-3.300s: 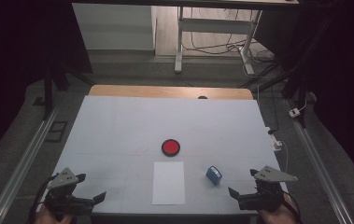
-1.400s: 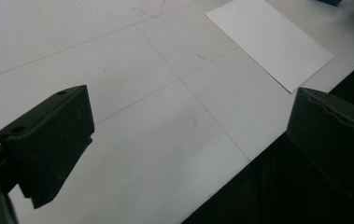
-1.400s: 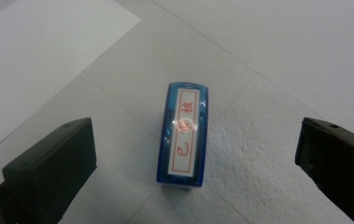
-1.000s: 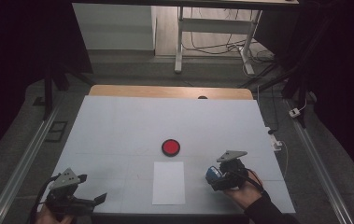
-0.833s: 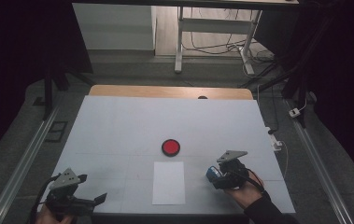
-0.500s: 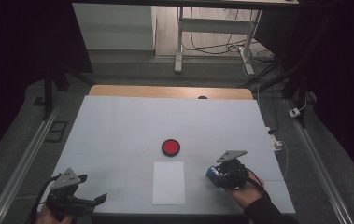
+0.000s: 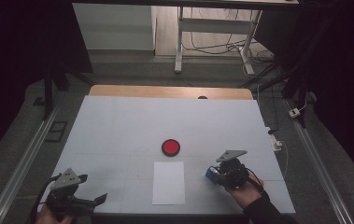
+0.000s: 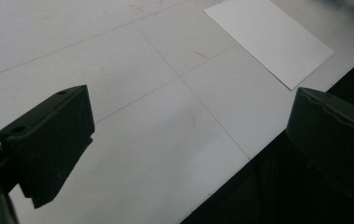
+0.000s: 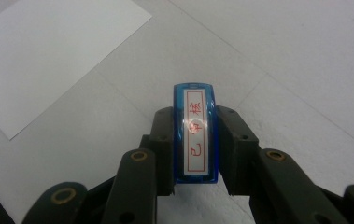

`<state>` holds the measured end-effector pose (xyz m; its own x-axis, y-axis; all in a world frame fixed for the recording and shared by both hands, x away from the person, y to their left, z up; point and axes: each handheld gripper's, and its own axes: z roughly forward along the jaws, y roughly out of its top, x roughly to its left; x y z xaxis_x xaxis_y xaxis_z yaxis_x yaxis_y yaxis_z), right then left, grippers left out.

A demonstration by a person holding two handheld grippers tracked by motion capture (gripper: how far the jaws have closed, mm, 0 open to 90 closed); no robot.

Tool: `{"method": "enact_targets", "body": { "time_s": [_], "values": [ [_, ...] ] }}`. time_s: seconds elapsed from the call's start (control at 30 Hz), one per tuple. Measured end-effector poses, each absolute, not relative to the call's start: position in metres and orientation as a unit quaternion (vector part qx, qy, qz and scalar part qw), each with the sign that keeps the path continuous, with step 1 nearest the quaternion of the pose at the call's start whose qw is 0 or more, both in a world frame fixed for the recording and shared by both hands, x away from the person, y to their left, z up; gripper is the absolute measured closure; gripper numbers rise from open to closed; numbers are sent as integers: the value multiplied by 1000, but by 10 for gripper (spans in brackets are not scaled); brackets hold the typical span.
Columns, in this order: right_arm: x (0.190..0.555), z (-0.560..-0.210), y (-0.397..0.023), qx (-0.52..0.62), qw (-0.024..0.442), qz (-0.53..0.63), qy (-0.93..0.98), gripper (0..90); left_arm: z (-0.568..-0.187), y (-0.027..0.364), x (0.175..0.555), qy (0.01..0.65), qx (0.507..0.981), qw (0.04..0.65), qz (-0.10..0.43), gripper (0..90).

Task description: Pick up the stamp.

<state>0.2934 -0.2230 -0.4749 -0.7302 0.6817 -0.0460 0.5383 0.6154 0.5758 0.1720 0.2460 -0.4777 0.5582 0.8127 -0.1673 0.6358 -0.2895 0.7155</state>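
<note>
My left gripper (image 7: 101,199) sits low at the near left corner of the surface (image 7: 118,126), its fingers (image 8: 48,140) spread wide apart with nothing between them. In the left gripper view they frame bare surface and its near edge, so this hand looks idle for now.

Moving right, the white sheet of paper (image 7: 168,182) lies flat near the front edge, unmarked as far as I can see. Just beyond it, toward the middle of the surface, is the round red ink pad (image 7: 170,147), apart from the sheet and untouched.

Further right is my right gripper (image 7: 210,173), just beside the sheet's right side. Its fingers (image 9: 163,140) have just been closing and are now clamped on the blue stamp (image 9: 195,133), one pad pressing on each of its long sides. The right gripper view shows the stamp's label with red characters facing the camera. From the high view I cannot tell whether the stamp is resting on the surface or already clear of it.

As I judge it, the grasp is the only part done. What is left is lifting the stamp, probably taking it to the ink pad, then pressing it on the paper. The left gripper may have to steady the sheet when that comes.
</note>
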Motion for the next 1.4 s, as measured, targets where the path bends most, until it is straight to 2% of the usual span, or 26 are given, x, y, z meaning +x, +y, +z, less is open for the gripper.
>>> {"method": "enact_targets", "body": {
  "time_s": [1.4],
  "values": [
    [289, -437, -219, 264, 113, 363, 887, 694, -478, 247, 173, 452, 796, 388, 104, 18]
  ]
}}
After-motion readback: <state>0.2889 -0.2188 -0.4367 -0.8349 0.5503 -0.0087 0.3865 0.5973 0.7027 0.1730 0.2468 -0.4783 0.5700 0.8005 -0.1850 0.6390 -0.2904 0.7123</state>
